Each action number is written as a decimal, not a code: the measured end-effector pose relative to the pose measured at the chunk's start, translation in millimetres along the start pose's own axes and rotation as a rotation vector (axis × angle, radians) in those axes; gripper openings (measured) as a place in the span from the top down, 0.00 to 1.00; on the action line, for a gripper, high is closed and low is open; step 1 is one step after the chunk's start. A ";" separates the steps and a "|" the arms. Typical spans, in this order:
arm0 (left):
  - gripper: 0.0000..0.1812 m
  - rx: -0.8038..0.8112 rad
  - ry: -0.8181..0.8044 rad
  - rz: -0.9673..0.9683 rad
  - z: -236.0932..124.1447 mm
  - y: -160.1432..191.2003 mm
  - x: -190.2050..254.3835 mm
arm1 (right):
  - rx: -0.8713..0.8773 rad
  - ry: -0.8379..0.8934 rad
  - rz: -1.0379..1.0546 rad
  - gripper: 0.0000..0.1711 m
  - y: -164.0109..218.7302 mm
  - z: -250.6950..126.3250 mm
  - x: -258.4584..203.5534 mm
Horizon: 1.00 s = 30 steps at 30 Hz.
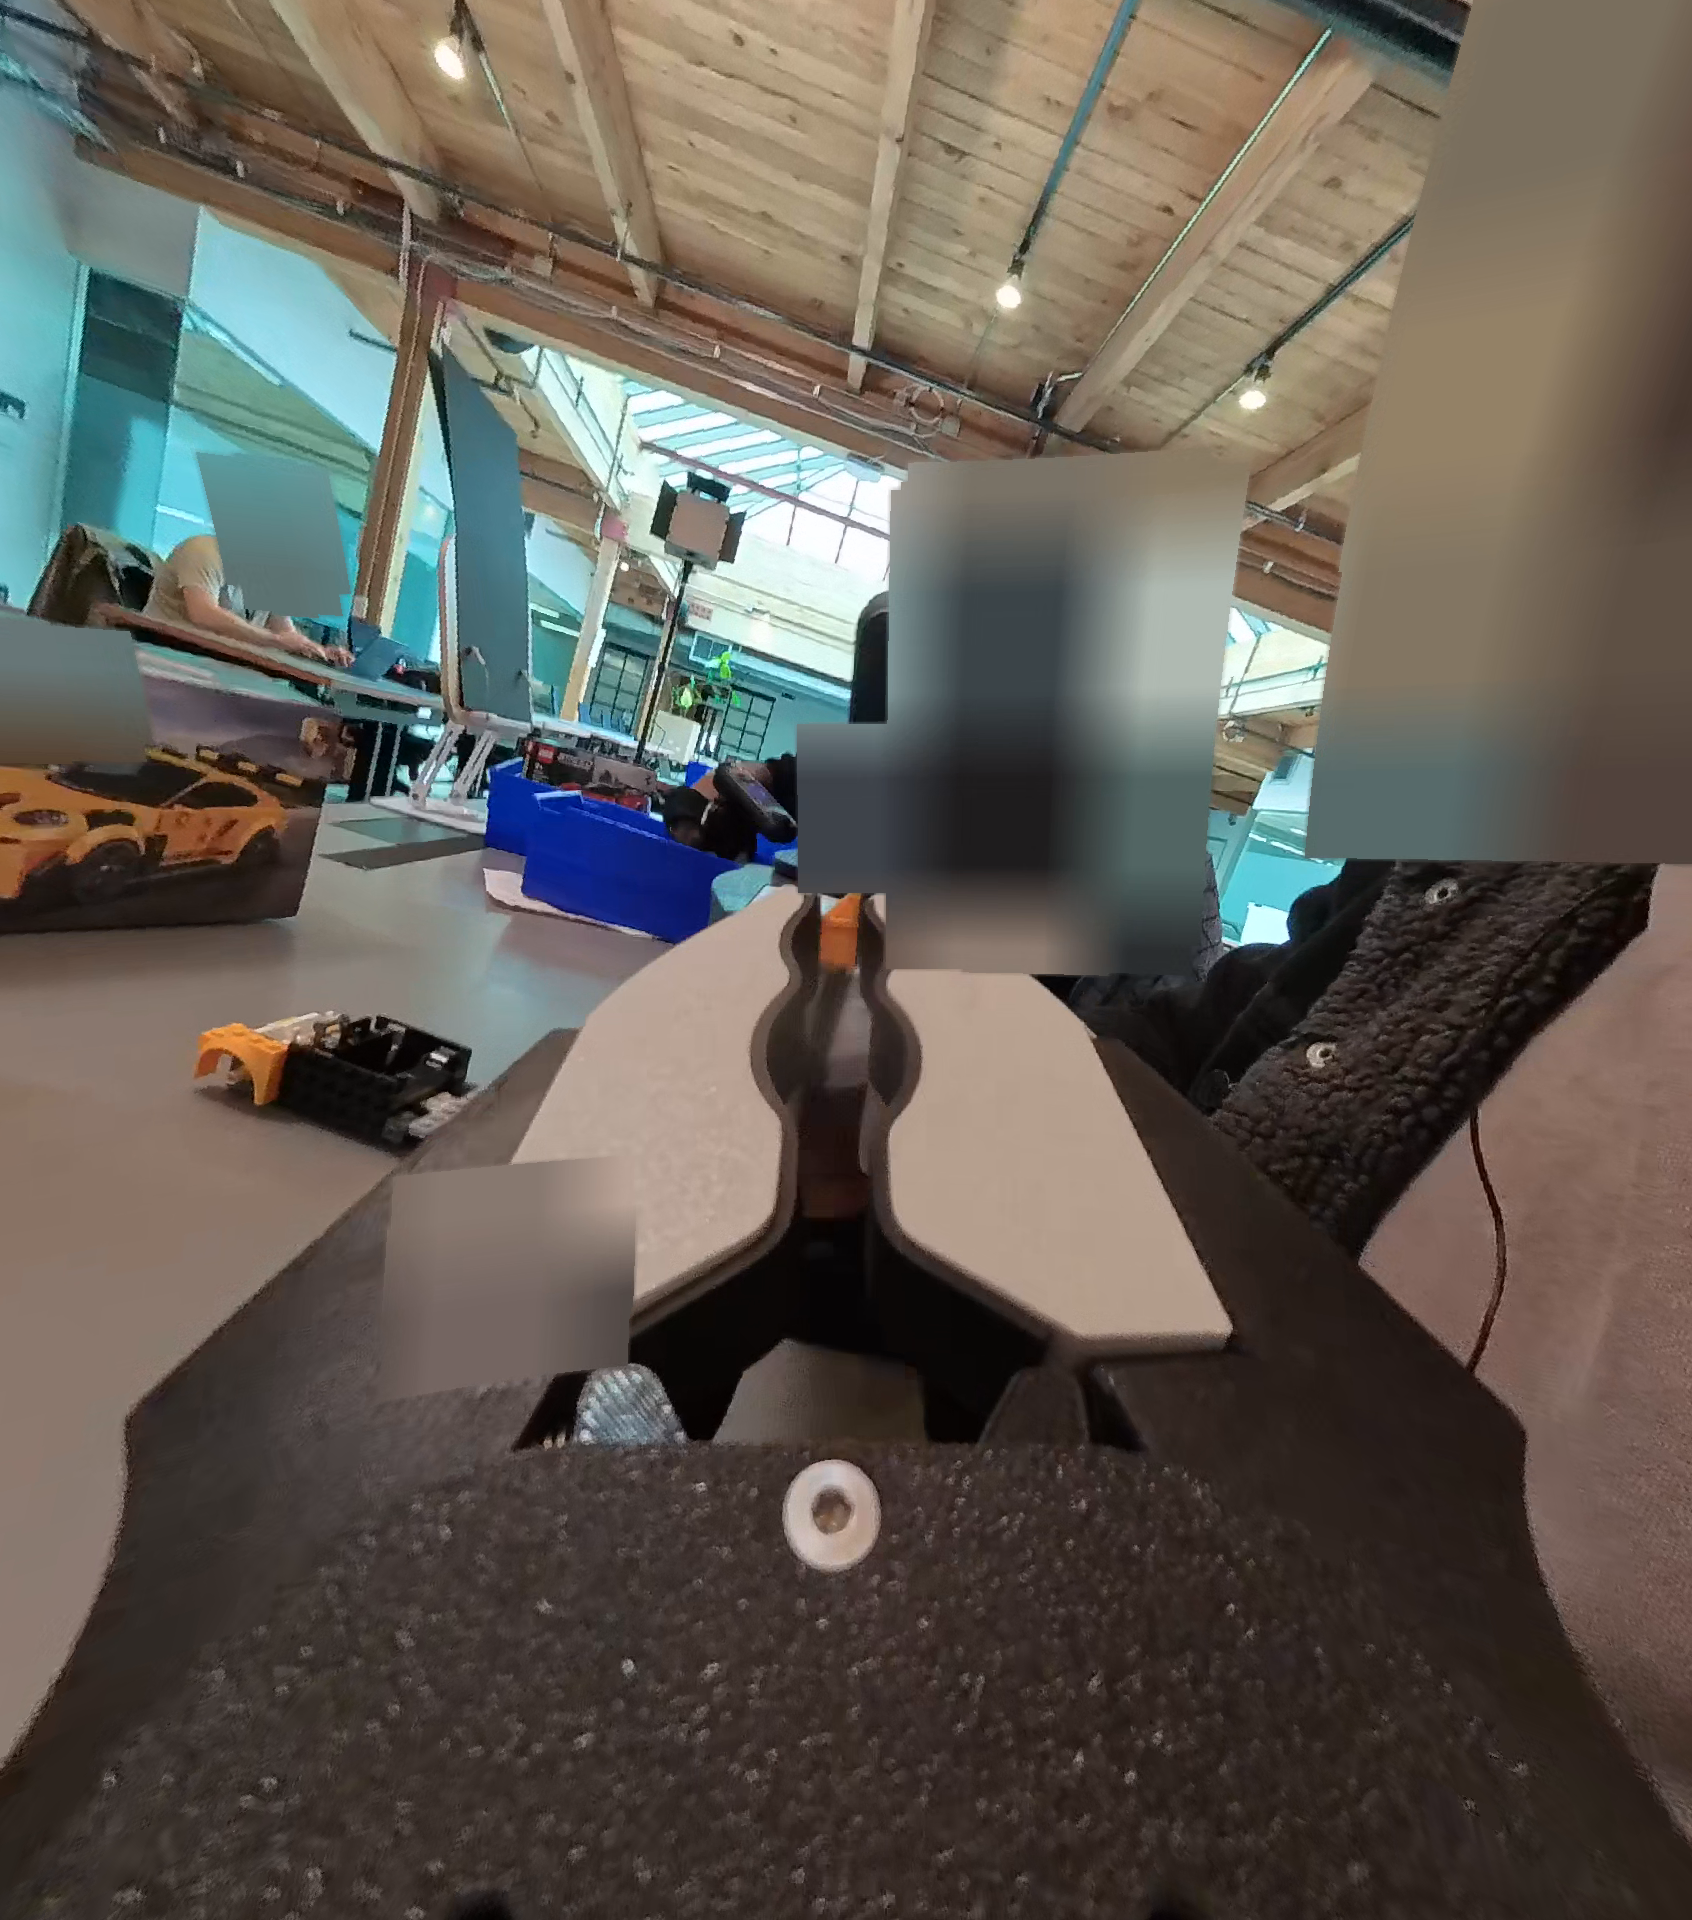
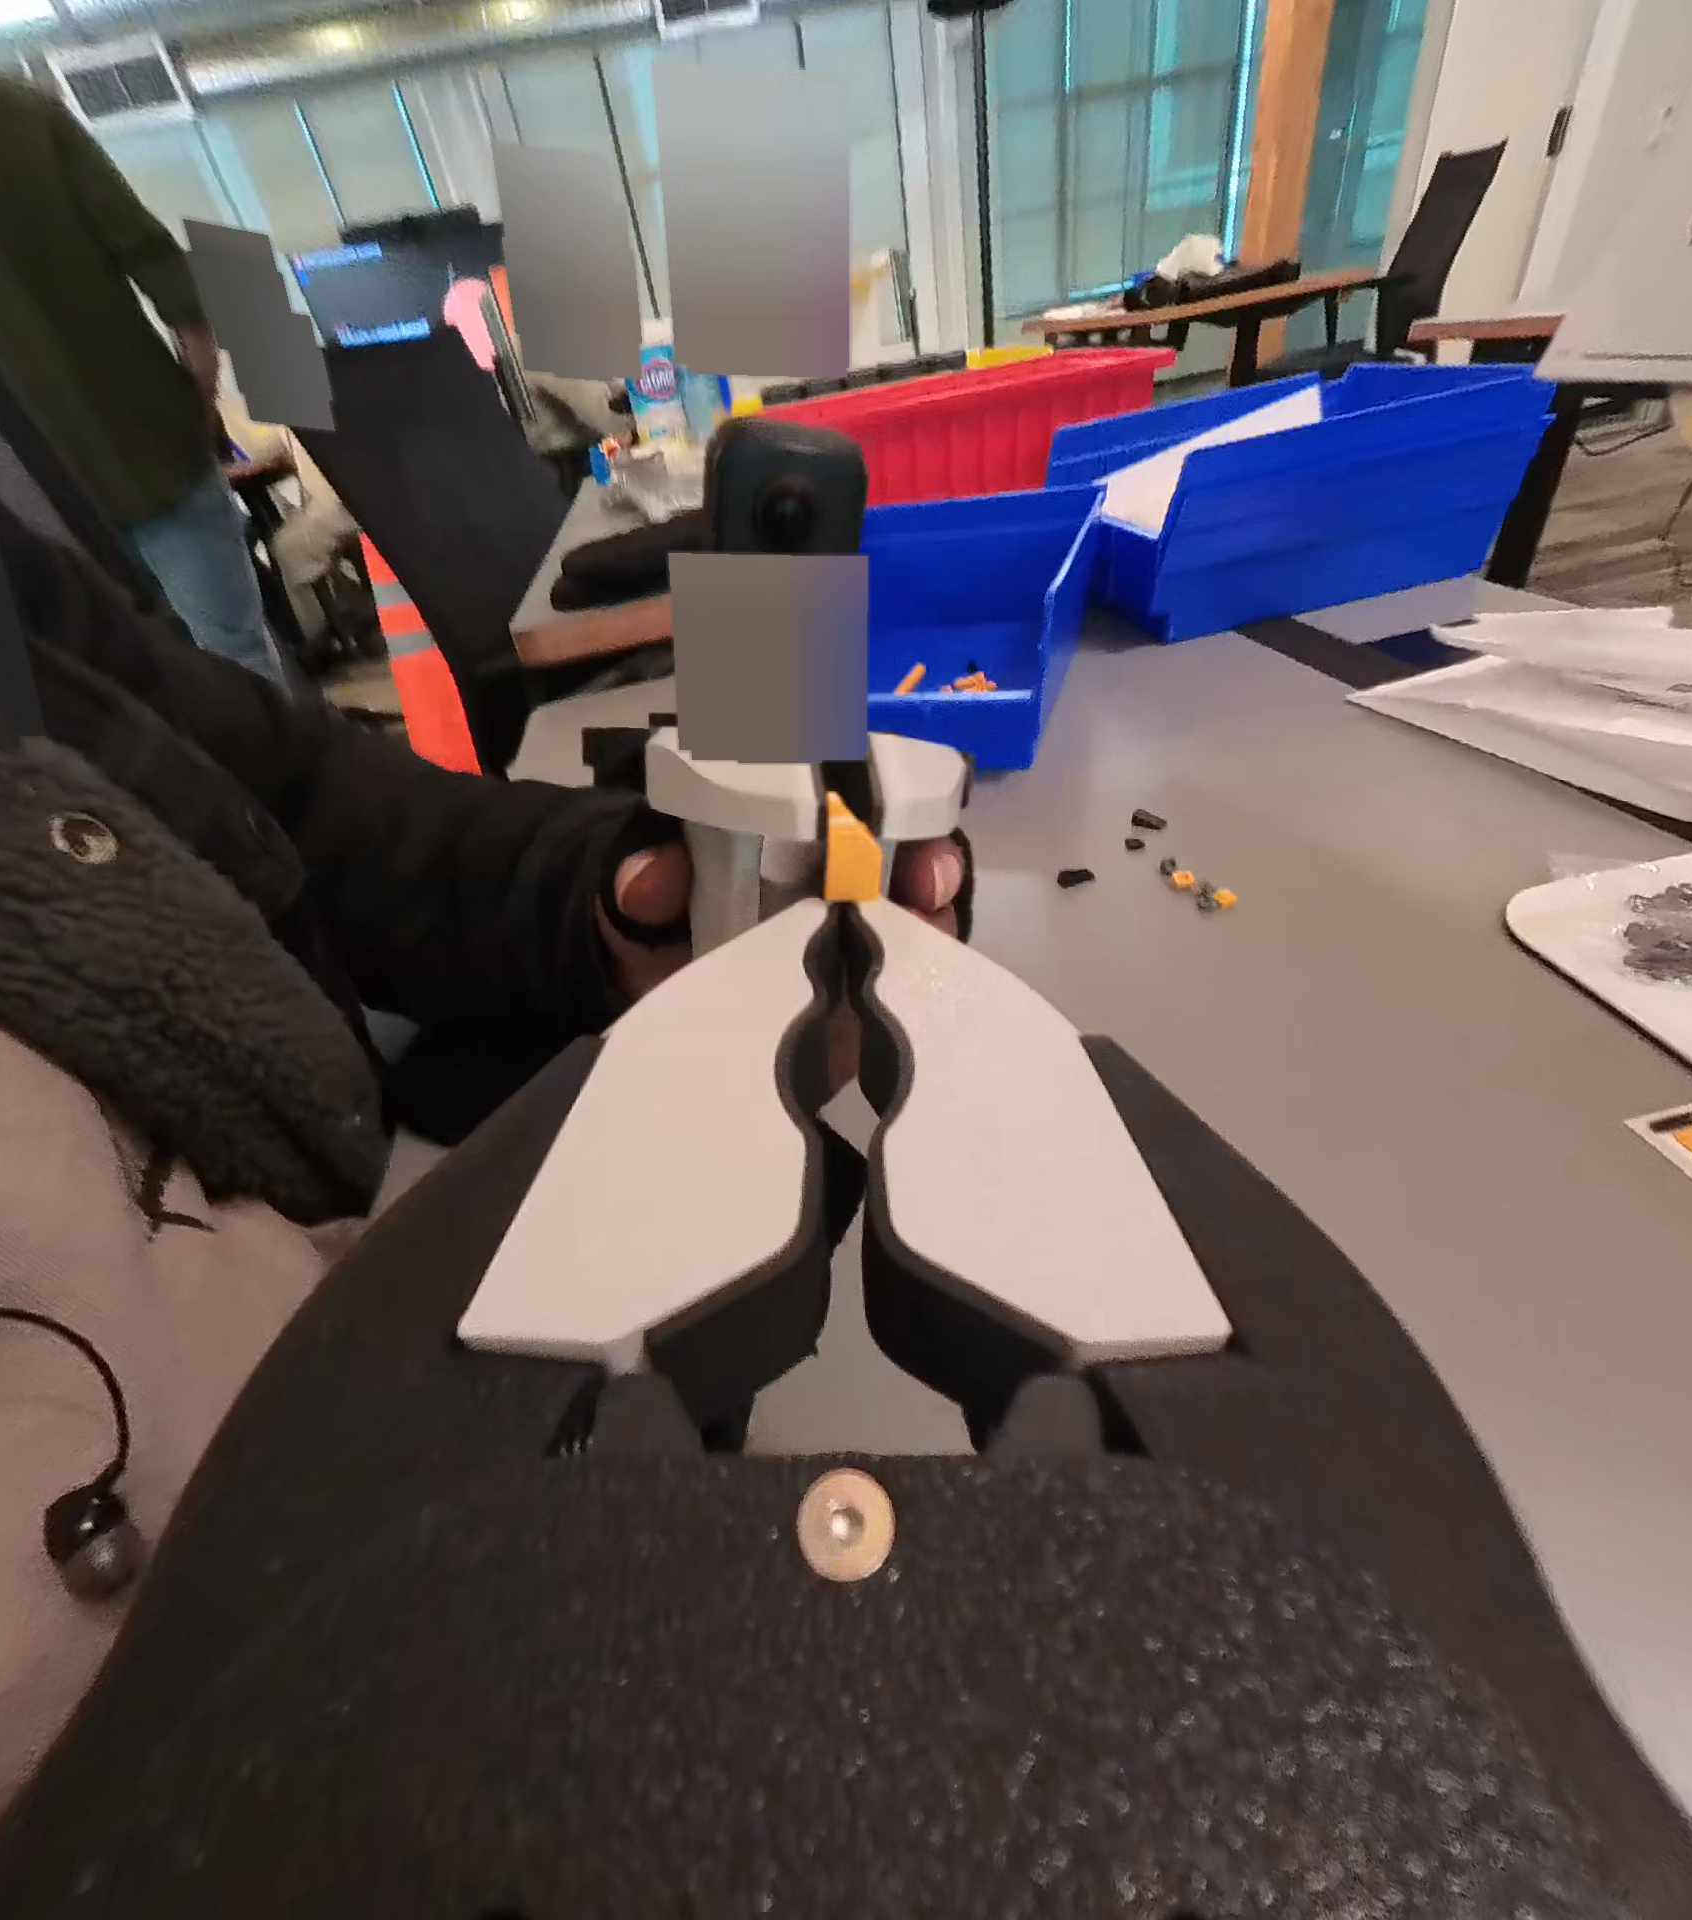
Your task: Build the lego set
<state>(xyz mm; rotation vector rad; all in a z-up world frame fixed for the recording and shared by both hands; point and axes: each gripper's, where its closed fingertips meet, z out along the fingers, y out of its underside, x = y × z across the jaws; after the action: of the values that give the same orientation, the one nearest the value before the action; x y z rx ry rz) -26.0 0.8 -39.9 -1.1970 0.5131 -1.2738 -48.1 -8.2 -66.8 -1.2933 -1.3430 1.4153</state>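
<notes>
Grey table; both claws on orange brick

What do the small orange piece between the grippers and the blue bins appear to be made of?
Small orange wedge-shaped lego piece: apparently hard moulded plastic, smooth, uniform colour, crisp edges. Blue open-fronted storage bins: likely rigid plastic, slightly glossy, with moulded ribbed walls.

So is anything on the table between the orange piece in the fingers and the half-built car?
Nothing visible. The small orange brick is pinched between both grippers, and the grey table leading to the black-and-orange partial car looks bare.
</notes>
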 end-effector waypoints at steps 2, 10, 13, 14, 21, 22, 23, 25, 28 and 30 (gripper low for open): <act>0.96 0.005 0.003 0.021 -1.0 -2.6 1.7 | 0.030 0.001 0.023 1.00 -4.4 -2.3 0.2; 0.96 -0.023 0.000 0.099 -3.4 -2.6 5.2 | 0.073 -0.004 0.035 1.00 -9.5 -8.7 -7.2; 0.97 -0.033 -0.001 0.123 -4.0 -2.4 6.5 | 0.110 -0.009 0.059 1.00 -12.8 -12.8 -7.4; 0.97 -0.036 -0.002 0.131 -3.9 -2.1 6.8 | 0.119 -0.010 0.061 1.00 -13.6 -13.9 -7.5; 0.97 -0.086 0.001 0.162 -1.8 5.4 8.7 | 0.161 -0.010 0.019 1.00 -19.6 -19.6 -8.6; 0.97 -0.093 0.001 0.164 -1.3 6.5 8.8 | 0.164 -0.014 0.018 1.00 -19.8 -20.0 -9.0; 0.97 -0.096 -0.003 0.167 -1.4 6.9 8.2 | 0.164 -0.017 0.021 1.00 -19.7 -20.3 -8.8; 0.97 -0.107 -0.004 0.165 -1.5 8.3 7.7 | 0.158 -0.020 0.020 1.00 -18.2 -20.5 -8.2; 0.98 -0.125 -0.014 0.180 -1.5 9.4 6.7 | 0.150 -0.024 0.021 1.00 -16.7 -20.9 -7.0; 0.98 -0.142 -0.028 0.194 -2.0 10.3 4.8 | 0.133 -0.025 0.016 0.99 -14.6 -21.6 -5.3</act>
<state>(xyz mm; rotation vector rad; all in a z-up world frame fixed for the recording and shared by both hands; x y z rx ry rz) -21.7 -5.8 -48.2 -1.2485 0.6914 -1.0683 -27.6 -7.3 -50.0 -1.2058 -1.2352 1.5099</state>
